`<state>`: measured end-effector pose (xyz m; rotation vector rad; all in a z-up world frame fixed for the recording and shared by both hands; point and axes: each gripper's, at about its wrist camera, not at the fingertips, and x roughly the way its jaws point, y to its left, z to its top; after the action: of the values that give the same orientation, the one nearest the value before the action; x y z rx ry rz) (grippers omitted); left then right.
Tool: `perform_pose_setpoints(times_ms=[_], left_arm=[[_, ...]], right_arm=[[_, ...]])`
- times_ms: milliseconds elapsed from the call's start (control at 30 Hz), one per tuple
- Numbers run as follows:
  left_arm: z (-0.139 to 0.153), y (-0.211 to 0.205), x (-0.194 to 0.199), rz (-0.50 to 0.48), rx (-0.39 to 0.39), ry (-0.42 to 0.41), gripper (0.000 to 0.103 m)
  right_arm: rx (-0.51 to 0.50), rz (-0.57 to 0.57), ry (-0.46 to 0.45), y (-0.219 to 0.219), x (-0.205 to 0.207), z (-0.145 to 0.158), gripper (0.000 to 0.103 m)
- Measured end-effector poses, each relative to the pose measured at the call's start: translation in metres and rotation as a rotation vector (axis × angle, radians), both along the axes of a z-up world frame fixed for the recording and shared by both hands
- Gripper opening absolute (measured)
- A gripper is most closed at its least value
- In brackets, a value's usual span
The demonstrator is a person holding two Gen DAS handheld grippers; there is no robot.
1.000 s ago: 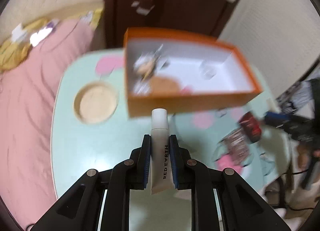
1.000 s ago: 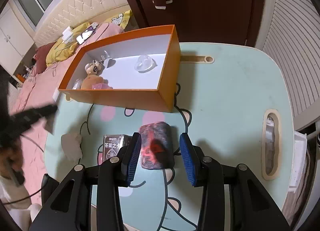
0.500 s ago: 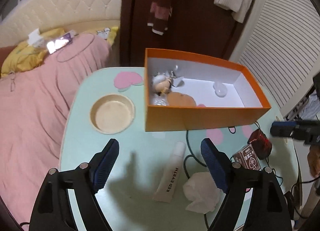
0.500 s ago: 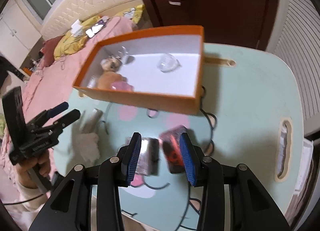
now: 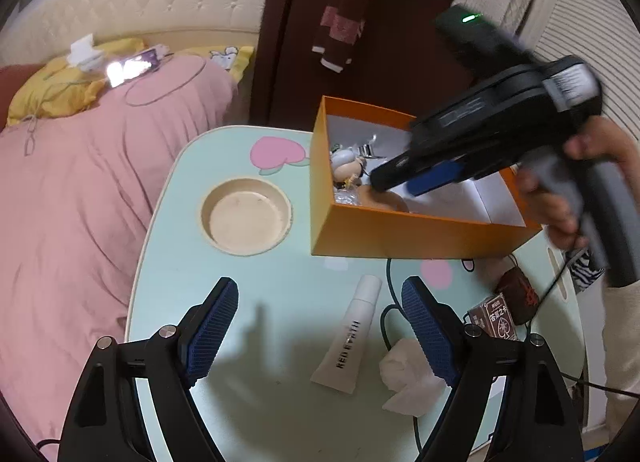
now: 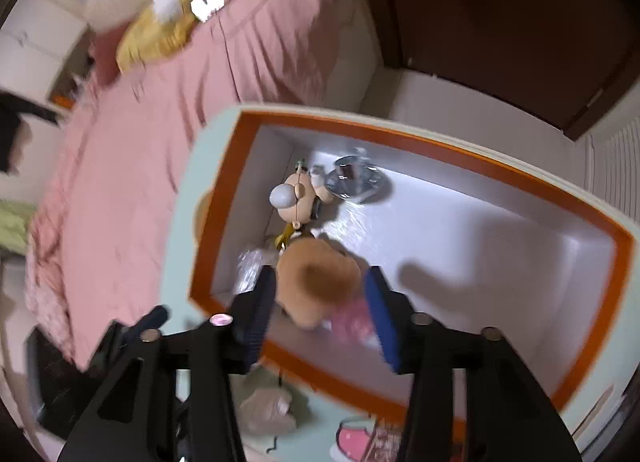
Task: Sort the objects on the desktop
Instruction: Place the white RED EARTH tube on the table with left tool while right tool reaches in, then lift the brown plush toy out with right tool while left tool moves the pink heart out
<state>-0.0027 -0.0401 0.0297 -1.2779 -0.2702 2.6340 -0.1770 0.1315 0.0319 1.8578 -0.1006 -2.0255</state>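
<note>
Mint-green tabletop (image 5: 256, 286) beside a pink bed. Left tool (image 5: 320, 326) gapes wide near the tube (image 5: 352, 336), soft, light; grip mid-body. Right tool (image 6: 320, 302), open, straddles a plush toy (image 6: 320, 278) inside the far orange box (image 5: 400, 234).

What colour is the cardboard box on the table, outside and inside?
The open cardboard box is orange outside with a white lining; the left wrist view shows it best.

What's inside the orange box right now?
Inside the orange box: a small figurine, a shiny clear item, a brown plush and something pink. The right gripper hides whatever lies beneath it.
</note>
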Motion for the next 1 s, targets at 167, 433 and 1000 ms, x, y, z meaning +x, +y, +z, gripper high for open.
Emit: perform_pose_setpoints(times_ms=[167, 433, 1000], left_arm=[[-0.003, -0.005, -0.003, 0.012, 0.022, -0.007, 0.083], [0.004, 0.002, -0.008, -0.012, 0.041, 0.001, 0.083], [0.023, 0.146, -0.13, -0.497, -0.296, -0.29, 0.029]], right_arm=[[0.074, 0.091, -0.016, -0.027, -0.005, -0.025, 0.049], [-0.032, 0.014, 0.113, 0.013, 0.012, 0.016, 0.042], [-0.258, -0.232, 0.336, 0.15, 0.122, 0.07, 0.044]])
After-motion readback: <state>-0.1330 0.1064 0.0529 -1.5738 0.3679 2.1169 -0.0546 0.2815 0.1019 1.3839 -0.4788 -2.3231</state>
